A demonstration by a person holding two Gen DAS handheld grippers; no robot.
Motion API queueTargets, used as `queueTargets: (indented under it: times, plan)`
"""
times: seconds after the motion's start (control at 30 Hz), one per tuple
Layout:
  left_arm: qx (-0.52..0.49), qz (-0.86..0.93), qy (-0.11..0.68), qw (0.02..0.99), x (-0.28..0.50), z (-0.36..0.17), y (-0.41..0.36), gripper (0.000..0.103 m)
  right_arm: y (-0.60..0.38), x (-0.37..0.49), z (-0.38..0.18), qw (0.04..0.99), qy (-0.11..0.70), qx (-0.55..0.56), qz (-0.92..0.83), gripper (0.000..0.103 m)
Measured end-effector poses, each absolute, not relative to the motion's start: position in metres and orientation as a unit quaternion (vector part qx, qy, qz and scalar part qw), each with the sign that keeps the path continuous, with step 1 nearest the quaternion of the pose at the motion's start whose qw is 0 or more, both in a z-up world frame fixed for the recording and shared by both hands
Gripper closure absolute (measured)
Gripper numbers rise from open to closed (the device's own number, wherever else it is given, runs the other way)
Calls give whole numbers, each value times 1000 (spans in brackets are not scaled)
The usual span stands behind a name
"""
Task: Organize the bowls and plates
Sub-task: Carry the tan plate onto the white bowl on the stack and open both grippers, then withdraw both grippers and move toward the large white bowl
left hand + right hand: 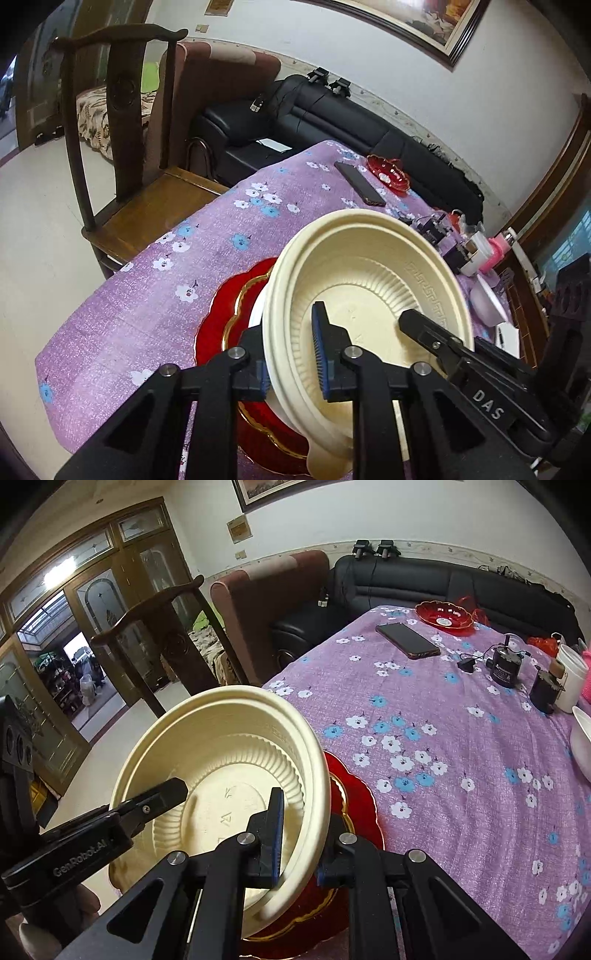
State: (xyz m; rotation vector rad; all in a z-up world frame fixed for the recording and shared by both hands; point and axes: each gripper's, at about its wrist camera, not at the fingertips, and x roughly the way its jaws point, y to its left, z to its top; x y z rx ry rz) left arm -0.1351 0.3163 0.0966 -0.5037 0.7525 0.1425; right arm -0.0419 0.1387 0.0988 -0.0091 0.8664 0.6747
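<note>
- Cream ribbed plastic bowl (369, 291) tilted over red gold-rimmed scalloped plate (229, 317) at counter edge.
- Left gripper (291, 373), right gripper (299, 856): jaws pinch opposite rims.
- Level the bowl, lower it centred, release both together.

Cream bowl (236, 760) over red plate (360, 805)

The cream bowl (369, 280) I am holding is hiding most of the red plate (218, 317) beneath it. Beyond the bowl, the picture's edge is cutting off a white dish (581, 742) on the worktop (461, 738).
</note>
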Motion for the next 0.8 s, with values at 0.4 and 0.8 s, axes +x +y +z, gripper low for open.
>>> queueTargets:
  times: [0.4,0.8]
  plan:
    - [-239,83,305,918,-158,125,314,49,122,-47,119,876,363,34,316,47]
    - [-135,64,284,947,-169,143,252,28,63,-43,114,882,362,97,287,43]
